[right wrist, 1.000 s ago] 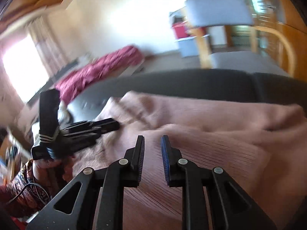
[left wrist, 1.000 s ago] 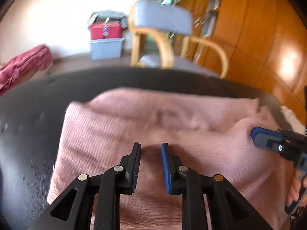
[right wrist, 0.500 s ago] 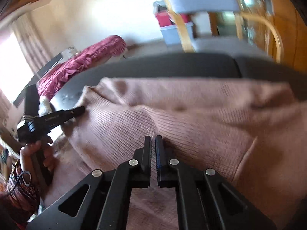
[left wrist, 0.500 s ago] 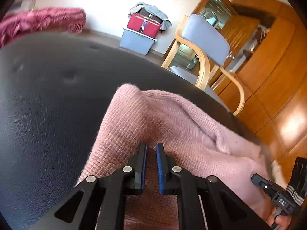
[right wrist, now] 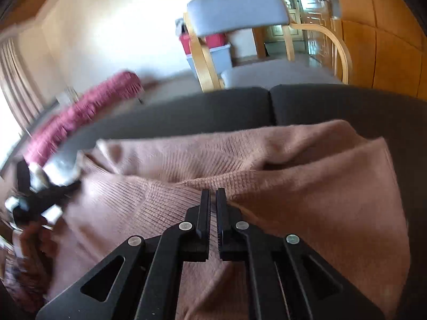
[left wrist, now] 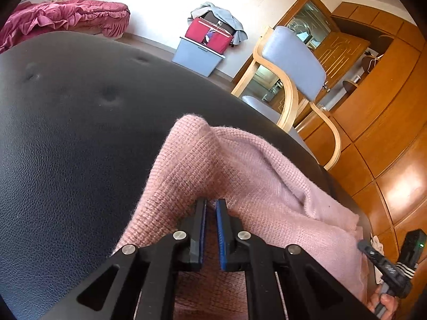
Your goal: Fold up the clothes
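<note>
— So, starting at the left: what does the left gripper (left wrist: 210, 208) have?

— Its jaws are pinched onto a fold of the pink knitted sweater (left wrist: 240, 176), with only a narrow slit between the blue pads (left wrist: 220, 229) and knit filling that slit. The cloth rises into a peak just beyond the fingertips, so that edge is lifted off the black leather cushion (left wrist: 66, 146).

— And where does the sweater lie?

— Across the near part of the cushion, spreading right from the left gripper toward the right gripper (left wrist: 373, 253), which shows small at the right edge of the left wrist view with a hand (left wrist: 384, 304) beneath it.

— What about the right wrist view?

— The sweater (right wrist: 307, 186) covers most of the near surface, with the dark cushion (right wrist: 333, 101) bare beyond its far edge. The right gripper (right wrist: 213, 200) is clamped on a raised ridge of knit; its jaws are nearly together. At the far left the left gripper (right wrist: 45, 197) is blurred, probably at the sweater's left edge, though I cannot tell exactly where it touches.

— Anything further back?

— From left to right: a crumpled magenta bedspread (left wrist: 66, 18), a red suitcase (left wrist: 208, 34) on a grey bin (left wrist: 196, 58), a wooden armchair (left wrist: 291, 66) with grey padding, and wooden cabinets (left wrist: 373, 120) on the far right.
</note>
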Demonstrator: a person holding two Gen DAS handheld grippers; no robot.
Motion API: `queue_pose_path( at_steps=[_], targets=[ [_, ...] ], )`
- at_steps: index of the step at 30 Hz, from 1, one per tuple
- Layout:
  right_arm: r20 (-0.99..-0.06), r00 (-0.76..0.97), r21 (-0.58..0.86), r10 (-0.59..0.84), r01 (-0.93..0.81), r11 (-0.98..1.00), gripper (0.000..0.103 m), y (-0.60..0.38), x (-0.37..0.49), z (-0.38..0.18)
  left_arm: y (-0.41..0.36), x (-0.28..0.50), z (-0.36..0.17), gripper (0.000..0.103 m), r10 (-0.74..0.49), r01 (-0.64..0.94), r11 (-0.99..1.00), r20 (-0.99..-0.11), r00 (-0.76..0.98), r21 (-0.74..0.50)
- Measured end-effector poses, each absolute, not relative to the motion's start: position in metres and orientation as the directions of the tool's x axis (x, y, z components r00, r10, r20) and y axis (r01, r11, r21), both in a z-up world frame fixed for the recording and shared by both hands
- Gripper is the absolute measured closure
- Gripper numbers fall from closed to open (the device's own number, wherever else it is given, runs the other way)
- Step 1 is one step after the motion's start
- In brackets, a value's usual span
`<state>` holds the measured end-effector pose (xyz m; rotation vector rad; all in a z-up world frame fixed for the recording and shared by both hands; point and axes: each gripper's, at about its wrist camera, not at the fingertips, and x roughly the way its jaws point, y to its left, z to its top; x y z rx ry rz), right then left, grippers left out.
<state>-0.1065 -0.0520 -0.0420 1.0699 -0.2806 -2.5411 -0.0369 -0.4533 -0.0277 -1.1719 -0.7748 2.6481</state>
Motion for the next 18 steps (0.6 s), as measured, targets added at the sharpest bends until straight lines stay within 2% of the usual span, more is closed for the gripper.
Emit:
queue_pose_path(
  at_steps=[2,6,8,12,16,17,18],
  targets=[
    [-0.619,-0.642,0.337,-0.452,0.302,-0.892,0.099,-0.054,-0.094,-0.035,-0.453,-0.04,-0.028,0.096,0.331,0.073,-0.855,-0.648,-0.686,-0.513],
    [-0.663,-0.567,0.292,-0.489,0.405,-0.866,0.099,-0.08,-0.087,-0.045,-0.458,-0.041,-0.027,0.096,0.329,0.078,-0.852,-0.645,-0.69,-0.518],
    [-0.72,-0.554,0.23,-0.417,0.376,-0.898,0.102,-0.081,-0.088,-0.058,-0.462,-0.04,-0.027,0.096,0.333,0.085,-0.843,-0.64,-0.692,-0.531],
    [-0.688,-0.575,0.283,-0.443,0.349,-0.893,0.103,-0.055,-0.092,-0.068,-0.472,-0.037,-0.027,0.096,0.336,0.112,-0.821,-0.632,-0.699,-0.56],
    [-0.685,-0.595,0.246,-0.42,0.354,-0.902,0.103,-0.058,-0.086,-0.066,-0.494,-0.027,-0.022,0.096,0.291,0.173,-0.803,-0.628,-0.722,-0.57],
    [-0.683,-0.596,0.249,-0.424,0.355,-0.901,0.103,-0.058,-0.085,-0.066,-0.496,-0.023,-0.02,0.092,0.274,0.182,-0.811,-0.636,-0.721,-0.555],
    [-0.68,-0.595,0.254,-0.428,0.356,-0.899,0.103,-0.057,-0.085,-0.067,-0.494,-0.017,-0.015,0.084,0.24,0.194,-0.833,-0.654,-0.718,-0.518]
  ],
)
